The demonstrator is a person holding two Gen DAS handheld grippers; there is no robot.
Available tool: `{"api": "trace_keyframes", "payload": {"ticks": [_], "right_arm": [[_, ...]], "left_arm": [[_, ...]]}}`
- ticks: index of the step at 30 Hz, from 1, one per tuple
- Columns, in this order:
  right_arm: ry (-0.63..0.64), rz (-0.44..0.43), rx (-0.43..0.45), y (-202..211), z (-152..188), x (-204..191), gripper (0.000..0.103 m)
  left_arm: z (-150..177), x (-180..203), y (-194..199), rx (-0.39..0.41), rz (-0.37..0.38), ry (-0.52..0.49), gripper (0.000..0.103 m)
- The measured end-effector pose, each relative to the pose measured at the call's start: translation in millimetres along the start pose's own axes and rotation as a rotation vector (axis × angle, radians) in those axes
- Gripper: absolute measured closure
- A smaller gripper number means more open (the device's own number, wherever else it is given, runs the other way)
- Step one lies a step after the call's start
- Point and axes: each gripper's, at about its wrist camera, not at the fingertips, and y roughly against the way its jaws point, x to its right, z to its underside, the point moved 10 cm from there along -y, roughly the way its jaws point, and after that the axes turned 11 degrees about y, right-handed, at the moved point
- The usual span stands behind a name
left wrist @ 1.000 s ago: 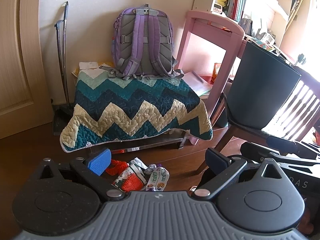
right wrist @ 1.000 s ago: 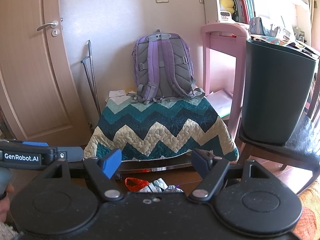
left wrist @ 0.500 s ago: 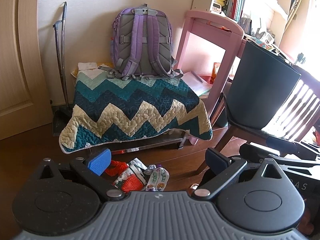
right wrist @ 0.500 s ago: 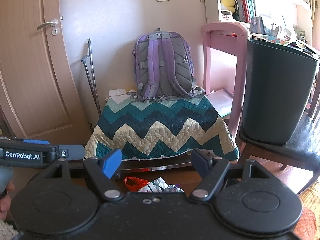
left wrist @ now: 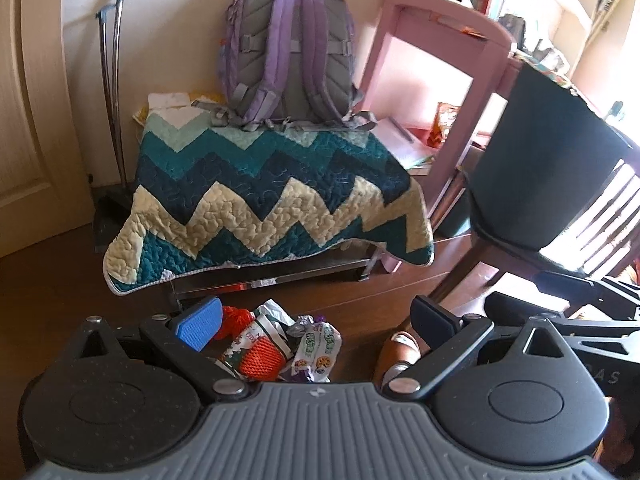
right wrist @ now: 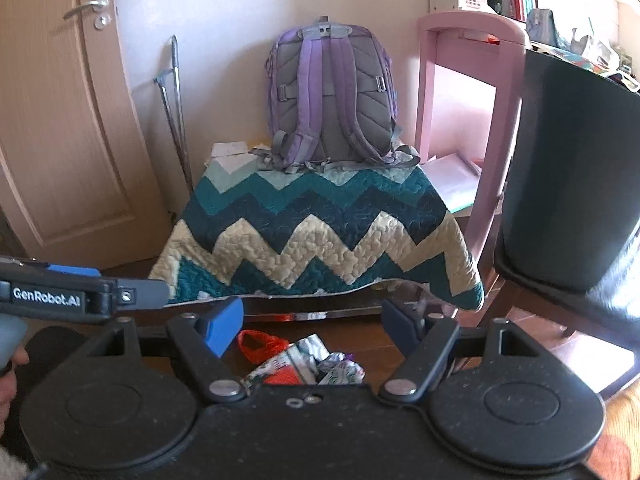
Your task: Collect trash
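You have not picked up anything yet: the trash pile (left wrist: 280,350) lies on the floor by the quilt's (left wrist: 264,196) front edge, and your left gripper (left wrist: 316,316) and right gripper (right wrist: 312,328) both hang wide and hold nothing.

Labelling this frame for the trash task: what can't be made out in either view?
- Trash pile: near edge hidden behind the left gripper body in the left wrist view; more hidden in the right wrist view by the right gripper.
- Wrapper print: too small to read.
- Dark bin: inside not visible; cut off by the right edge.
- Under the quilt: covered, support unclear.
- Brown object: partly hidden by a gripper finger, unidentifiable.
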Motion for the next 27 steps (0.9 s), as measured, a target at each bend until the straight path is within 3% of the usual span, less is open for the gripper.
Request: {"api": "trace_keyframes", "payload": {"ticks": [7, 13, 20, 25, 27], "right_arm": [[-0.023, 0.033, -0.06, -76, -15, 32, 0.027], [-0.001, -0.005, -0.154, -164, -7, 40, 0.027], [-0.068, -0.033, -0.333, -271, 35, 52, 0.027], [-0.202, -0.029, -0.502, -336, 90, 64, 0.027], [-0.259, -0.023, -0.558, -360, 115, 69, 0.027]], "left_arm": [[-45, -45, -57, 0.064, -0.073, -0.027, 0.002], [-58, -72, -124, 0.012, -0.098, -0.049, 0.002], [-23, -92, -212, -0.155, -0.121, -0.042, 0.002], [20, -96, -277, -0.255, -0.157, -0.084, 0.002], [38, -101, -304, -0.331, -0.18, -0.063, 0.002]]}}
